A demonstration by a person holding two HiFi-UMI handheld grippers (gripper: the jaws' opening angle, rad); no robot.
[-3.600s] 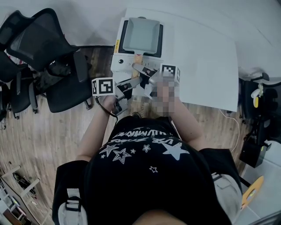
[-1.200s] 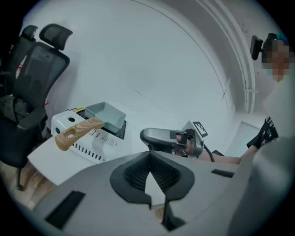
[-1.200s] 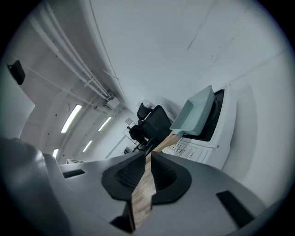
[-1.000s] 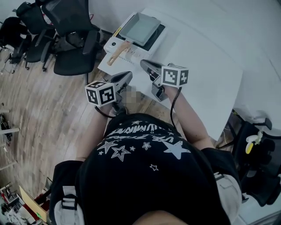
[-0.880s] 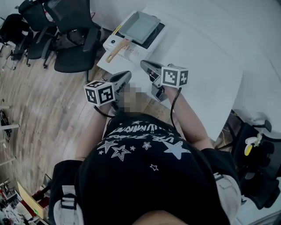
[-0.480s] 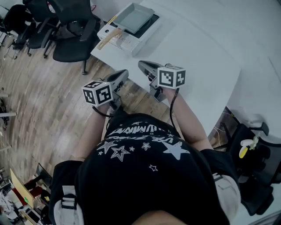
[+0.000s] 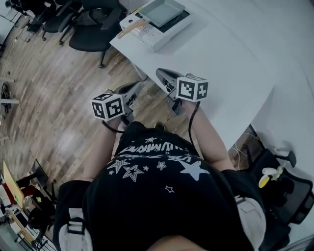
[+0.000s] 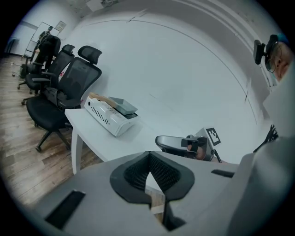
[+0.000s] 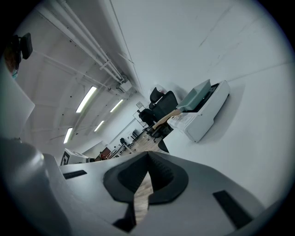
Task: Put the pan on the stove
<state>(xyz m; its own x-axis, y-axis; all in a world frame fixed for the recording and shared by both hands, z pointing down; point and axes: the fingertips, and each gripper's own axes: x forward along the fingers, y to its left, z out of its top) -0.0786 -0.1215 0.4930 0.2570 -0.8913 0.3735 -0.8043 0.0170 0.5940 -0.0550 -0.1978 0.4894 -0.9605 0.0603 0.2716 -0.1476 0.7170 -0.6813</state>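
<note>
The square grey pan (image 7: 162,10) sits on the white stove (image 7: 158,32) at the table's (image 7: 230,59) far left corner, its wooden handle (image 7: 129,28) pointing out past the stove's end. Well apart from it, at the table's near edge, a person holds both tools empty: the left gripper (image 7: 138,87), over the wooden floor (image 7: 59,98), and the right gripper (image 7: 161,75) each have their jaws pressed together on nothing.

Open table (image 7: 230,59) stretches from near edge to stove (image 7: 153,37) at far corner; office chairs (image 7: 95,37) crowd floor beside.
</note>
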